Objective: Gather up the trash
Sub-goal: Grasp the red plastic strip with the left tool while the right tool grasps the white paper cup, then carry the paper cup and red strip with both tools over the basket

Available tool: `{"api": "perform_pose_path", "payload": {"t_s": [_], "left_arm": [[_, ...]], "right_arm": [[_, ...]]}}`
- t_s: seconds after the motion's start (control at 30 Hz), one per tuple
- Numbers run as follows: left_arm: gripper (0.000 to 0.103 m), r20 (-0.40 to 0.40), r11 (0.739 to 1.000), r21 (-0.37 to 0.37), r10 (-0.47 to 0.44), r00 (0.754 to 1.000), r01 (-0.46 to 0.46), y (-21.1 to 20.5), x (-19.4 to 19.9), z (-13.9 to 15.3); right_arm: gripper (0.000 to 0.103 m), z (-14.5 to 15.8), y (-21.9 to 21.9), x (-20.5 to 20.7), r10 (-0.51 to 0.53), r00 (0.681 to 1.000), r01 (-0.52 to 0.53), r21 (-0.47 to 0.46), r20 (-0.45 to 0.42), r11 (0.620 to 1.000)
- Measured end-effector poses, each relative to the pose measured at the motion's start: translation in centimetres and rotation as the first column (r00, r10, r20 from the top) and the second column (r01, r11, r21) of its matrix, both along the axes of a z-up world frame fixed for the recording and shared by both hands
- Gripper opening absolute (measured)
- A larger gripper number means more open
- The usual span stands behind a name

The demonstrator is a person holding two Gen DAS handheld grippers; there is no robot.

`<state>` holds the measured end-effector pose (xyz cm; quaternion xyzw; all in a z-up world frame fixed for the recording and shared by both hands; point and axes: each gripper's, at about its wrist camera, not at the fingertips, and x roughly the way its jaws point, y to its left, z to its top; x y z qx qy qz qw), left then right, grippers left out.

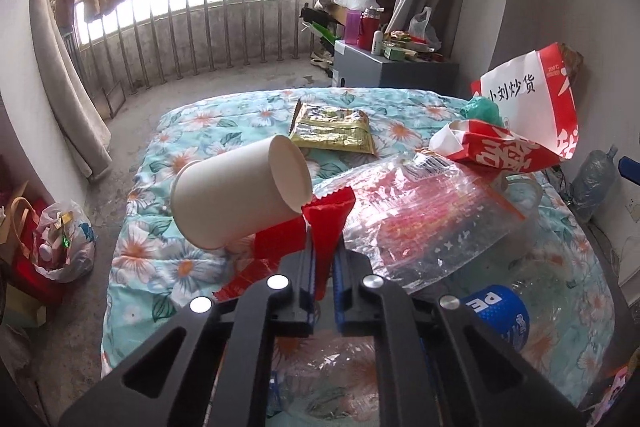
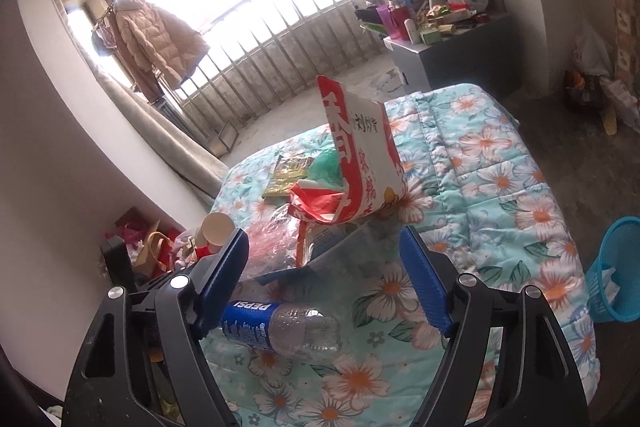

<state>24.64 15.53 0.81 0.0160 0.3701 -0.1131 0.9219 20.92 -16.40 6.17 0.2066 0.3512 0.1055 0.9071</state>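
My left gripper [image 1: 322, 267] is shut on a red wrapper [image 1: 324, 223], held above the floral bed quilt [image 1: 192, 155]. A white paper cup [image 1: 240, 195] hangs tilted against the wrapper's top edge. Below lie a clear plastic bag [image 1: 432, 223], an empty Pepsi bottle [image 1: 500, 311], a gold snack packet [image 1: 332, 129] and red-and-white paper bags [image 1: 528, 99]. My right gripper [image 2: 324, 247] is open and empty above the Pepsi bottle [image 2: 276, 325], facing the upright paper bag [image 2: 360, 147]. The paper cup [image 2: 217, 227] shows at its left.
A blue mesh waste basket [image 2: 612, 271] stands on the floor right of the bed. Bags of clutter [image 1: 60, 243] sit on the floor to the left. A grey cabinet [image 1: 396, 67] with bottles stands past the bed, by the balcony railing [image 1: 224, 19].
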Motion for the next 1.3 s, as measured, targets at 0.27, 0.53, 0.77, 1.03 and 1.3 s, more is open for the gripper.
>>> {"api": "perform_pose_path", "payload": {"t_s": [0.27, 0.53, 0.77, 1.03, 1.3], "left_arm": [[0.005, 0.014, 0.995, -0.091, 0.031, 0.999, -0.03, 2.1, -1.6, 0.6], [0.005, -0.018, 0.98, -0.172, 0.094, 0.995, -0.096, 4.8, -1.8, 0.0], [0.005, -0.024, 0.972, -0.195, 0.13, 0.991, -0.132, 6.3, -1.9, 0.2], [0.005, -0.02, 0.968, -0.199, 0.15, 0.988, -0.151, 7.7, -2.2, 0.6], [0.005, 0.0, 0.97, -0.195, 0.149, 0.989, -0.147, 7.8, -2.3, 1.3]], "right_arm": [[0.074, 2.1, 7.0, 3.6, 0.262, 0.965, -0.262, -0.014, 0.021, 0.965], [0.084, -2.6, 16.2, 13.3, 0.467, 0.869, -0.466, 0.045, -0.162, 0.883], [0.084, -7.8, 20.5, 18.3, 0.502, 0.806, -0.498, 0.101, -0.314, 0.861], [0.063, -9.4, 21.9, 19.4, 0.515, 0.771, -0.512, 0.117, -0.374, 0.851], [0.057, -7.9, 21.8, 18.7, 0.517, 0.785, -0.505, 0.13, -0.34, 0.853]]}}
